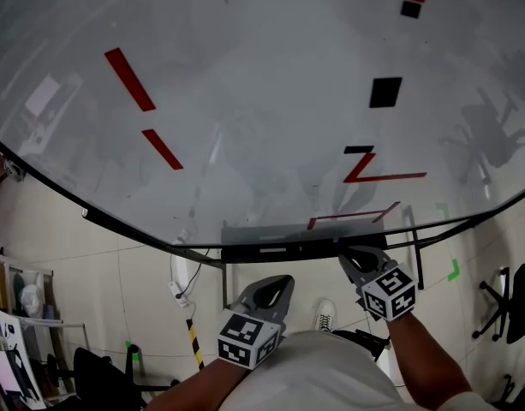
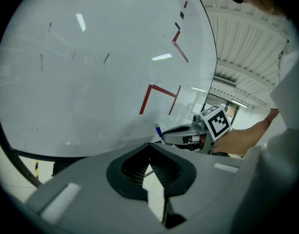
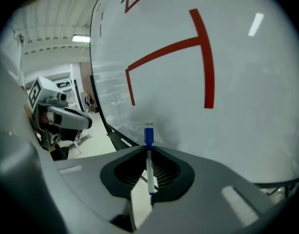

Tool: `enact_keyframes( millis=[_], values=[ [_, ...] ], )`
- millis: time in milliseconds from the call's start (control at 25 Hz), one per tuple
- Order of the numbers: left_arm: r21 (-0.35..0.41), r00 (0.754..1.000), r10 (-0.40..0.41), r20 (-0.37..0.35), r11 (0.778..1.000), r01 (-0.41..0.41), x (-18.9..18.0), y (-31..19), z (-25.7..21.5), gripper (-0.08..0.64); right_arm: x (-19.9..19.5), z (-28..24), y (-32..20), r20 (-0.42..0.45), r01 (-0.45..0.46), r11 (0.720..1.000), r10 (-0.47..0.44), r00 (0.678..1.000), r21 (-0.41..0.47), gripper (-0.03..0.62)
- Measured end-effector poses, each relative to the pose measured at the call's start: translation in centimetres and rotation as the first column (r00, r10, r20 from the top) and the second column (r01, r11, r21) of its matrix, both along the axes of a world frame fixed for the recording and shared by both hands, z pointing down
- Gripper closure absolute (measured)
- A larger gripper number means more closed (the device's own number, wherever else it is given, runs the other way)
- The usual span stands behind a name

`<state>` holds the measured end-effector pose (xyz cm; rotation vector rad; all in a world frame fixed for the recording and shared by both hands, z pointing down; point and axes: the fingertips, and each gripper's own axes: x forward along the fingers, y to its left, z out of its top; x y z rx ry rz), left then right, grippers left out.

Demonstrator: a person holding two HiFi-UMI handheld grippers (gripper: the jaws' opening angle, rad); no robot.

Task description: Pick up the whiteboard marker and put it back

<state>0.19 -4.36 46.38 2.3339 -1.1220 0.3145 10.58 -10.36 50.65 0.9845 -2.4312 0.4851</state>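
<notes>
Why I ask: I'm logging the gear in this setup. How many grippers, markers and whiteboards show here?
Grippers: 2, the left gripper and the right gripper
Markers: 1, the marker clamped between the right gripper's jaws
Whiteboards: 1, the whiteboard
Total: 4

A large glossy white whiteboard (image 1: 245,101) fills the upper two thirds of the frame, with two slanted red strips (image 1: 129,79) at upper left, a black square (image 1: 385,92) at upper right and red drawn lines (image 1: 373,171) right of centre. At the centre of its lower edge runs a dark tray (image 1: 279,248); the right hand-held gripper (image 1: 351,255) reaches it, while the left hand-held gripper (image 1: 276,288) hangs below, apart from it. Pale floor tiles (image 1: 99,289) and a white shoe (image 1: 324,317) show underneath.
</notes>
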Motion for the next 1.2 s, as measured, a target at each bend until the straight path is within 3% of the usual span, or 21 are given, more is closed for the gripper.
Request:
enact_keyframes(
  millis=[160,280,520,760,1200],
  values=[
    [0.013,1.000,-0.014,-0.007,1.000,0.014,-0.2,-0.1,-0.3,0.543,-0.5,-1.5,0.7,0.188,-0.032,0.996,0.049,0.981,-0.088,0.560],
    [0.010,1.000,-0.016,-0.005,1.000,0.017,-0.3,-0.1,-0.3,0.543,-1.0,-2.6,1.4,0.269,-0.028,0.993,0.059,0.961,-0.115,0.560],
    [0.010,1.000,-0.021,-0.010,1.000,0.021,-0.5,-0.2,-0.4,0.543,-1.3,-3.0,1.9,0.322,-0.029,0.988,0.077,0.944,-0.149,0.560],
    [0.020,1.000,-0.010,-0.021,1.000,0.011,-0.4,-0.2,-0.7,0.543,-1.4,-5.2,3.0,0.424,-0.021,0.984,0.095,0.901,-0.177,0.560],
    [0.018,0.999,-0.014,-0.032,1.000,0.014,-0.9,-0.3,-1.1,0.544,-1.0,-7.9,4.9,0.502,-0.010,0.982,0.105,0.859,-0.190,0.558]
  ],
)
